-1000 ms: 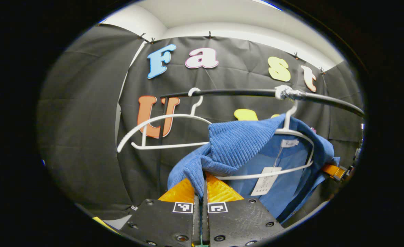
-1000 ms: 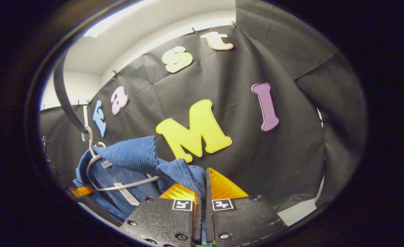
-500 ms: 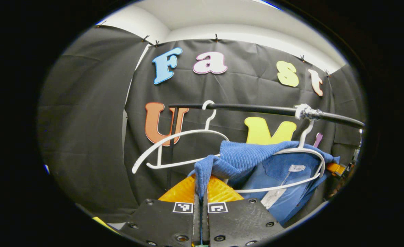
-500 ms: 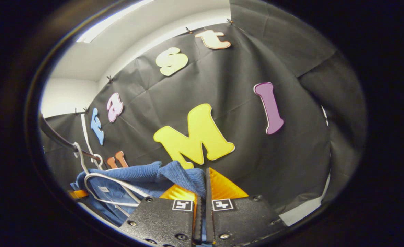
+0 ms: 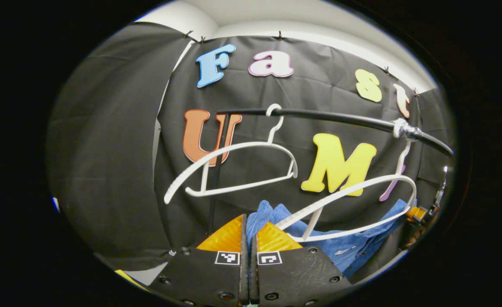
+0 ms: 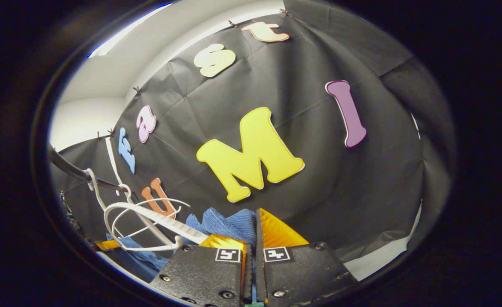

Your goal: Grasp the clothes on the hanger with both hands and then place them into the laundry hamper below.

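Both claws are pressed together on the blue garment (image 5: 276, 215): the left gripper (image 5: 249, 232) pinches one bunched corner, the right gripper (image 6: 255, 228) the other. The cloth sags between them below the white hanger (image 5: 353, 204), which hangs bare from the rail (image 5: 332, 117). The garment's long axis runs claw to claw, so I'd judge both must lower together towards the hamper beneath.

2 white hangers (image 5: 238, 166) + black rail (image 5: 332, 117) above blue garment (image 5: 344, 247); open space left, toward booth wall.
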`<state>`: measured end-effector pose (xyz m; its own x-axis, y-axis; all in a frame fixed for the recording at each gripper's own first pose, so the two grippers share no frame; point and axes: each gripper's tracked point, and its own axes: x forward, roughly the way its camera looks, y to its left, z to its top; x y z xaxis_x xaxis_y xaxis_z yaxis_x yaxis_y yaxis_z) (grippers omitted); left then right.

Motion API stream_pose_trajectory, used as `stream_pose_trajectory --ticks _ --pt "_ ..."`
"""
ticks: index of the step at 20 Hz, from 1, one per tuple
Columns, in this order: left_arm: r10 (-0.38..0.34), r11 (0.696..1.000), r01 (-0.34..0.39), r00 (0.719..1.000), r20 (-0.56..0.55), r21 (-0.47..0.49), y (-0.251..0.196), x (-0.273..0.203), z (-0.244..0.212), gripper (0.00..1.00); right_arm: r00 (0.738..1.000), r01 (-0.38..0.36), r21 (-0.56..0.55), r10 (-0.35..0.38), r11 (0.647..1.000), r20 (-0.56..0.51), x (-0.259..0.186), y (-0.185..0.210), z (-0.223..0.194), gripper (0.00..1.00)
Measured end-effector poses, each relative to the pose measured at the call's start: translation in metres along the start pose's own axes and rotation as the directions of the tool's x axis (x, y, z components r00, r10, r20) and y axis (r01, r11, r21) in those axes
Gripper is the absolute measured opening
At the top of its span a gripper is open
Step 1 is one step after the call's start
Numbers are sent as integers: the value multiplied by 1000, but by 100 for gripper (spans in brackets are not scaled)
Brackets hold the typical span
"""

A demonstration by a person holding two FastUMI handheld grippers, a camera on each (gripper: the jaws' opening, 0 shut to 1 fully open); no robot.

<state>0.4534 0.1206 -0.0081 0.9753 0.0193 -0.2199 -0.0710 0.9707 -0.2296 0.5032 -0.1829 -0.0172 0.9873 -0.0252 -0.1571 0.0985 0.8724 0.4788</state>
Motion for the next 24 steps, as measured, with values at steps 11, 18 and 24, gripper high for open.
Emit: stream_pose_trajectory --ticks 11,18,24 --pt "11 998 -15 997 -79 -59 20 7 -55 1 993 22 46 -16 999 -115 2 -21 -54 8" --pt "-21 1000 18 993 -118 -22 16 -19 -82 1 981 52 28 -46 998 -189 -15 -29 -96 6" --pt "-82 996 86 990 -114 35 -5 -47 -85 1 972 24 22 -18 999 -234 -40 -10 -129 6"
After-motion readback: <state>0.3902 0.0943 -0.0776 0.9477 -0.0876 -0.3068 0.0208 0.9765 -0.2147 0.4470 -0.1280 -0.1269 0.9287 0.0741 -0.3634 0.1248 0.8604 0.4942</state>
